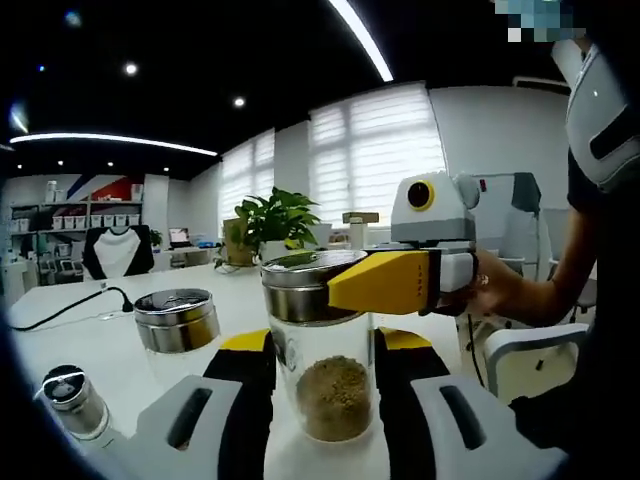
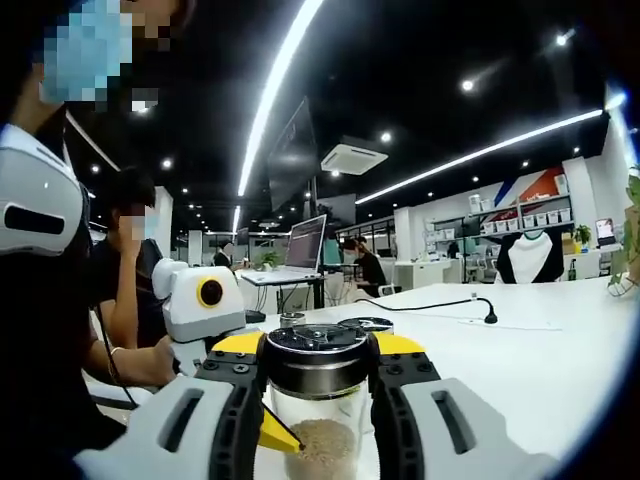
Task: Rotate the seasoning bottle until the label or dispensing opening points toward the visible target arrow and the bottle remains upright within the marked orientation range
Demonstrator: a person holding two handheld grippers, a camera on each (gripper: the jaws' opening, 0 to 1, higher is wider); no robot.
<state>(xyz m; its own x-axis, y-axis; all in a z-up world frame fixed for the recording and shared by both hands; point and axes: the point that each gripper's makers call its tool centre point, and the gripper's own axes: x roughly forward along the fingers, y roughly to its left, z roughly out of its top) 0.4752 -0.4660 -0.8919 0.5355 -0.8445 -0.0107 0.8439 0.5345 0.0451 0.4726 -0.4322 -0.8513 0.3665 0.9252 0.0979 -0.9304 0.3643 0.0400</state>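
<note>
**A:** What are your two claws doing right now?

**B:** Your left gripper (image 1: 322, 400) has its black-padded jaws clamped on the glass body of the seasoning bottle (image 1: 325, 345), one pad on each side. Your right gripper (image 1: 385, 282) comes in from the side, and its yellow jaw lies against the bottle's metal cap (image 1: 312, 285). In the right gripper view, your right gripper (image 2: 318, 385) has its jaws closed in on that same cap (image 2: 318, 358), one on each side.

**A:** Where does the bottle stand, and what's in it?

**B:** It stands upright on the white table (image 1: 95, 345), toward the edge nearest you. It is a clear glass cylinder with brownish granules heaped in the lower part, under a wide brushed-steel cap.

**A:** Anything else close by?

**B:** A second jar (image 1: 177, 325) with a similar steel lid stands beside it, and a smaller shaker (image 1: 72, 398) near the table's near edge. A black cable (image 1: 70, 308) trails across the tabletop, and a leafy potted plant (image 1: 275, 222) sits towards its far edge.
</note>
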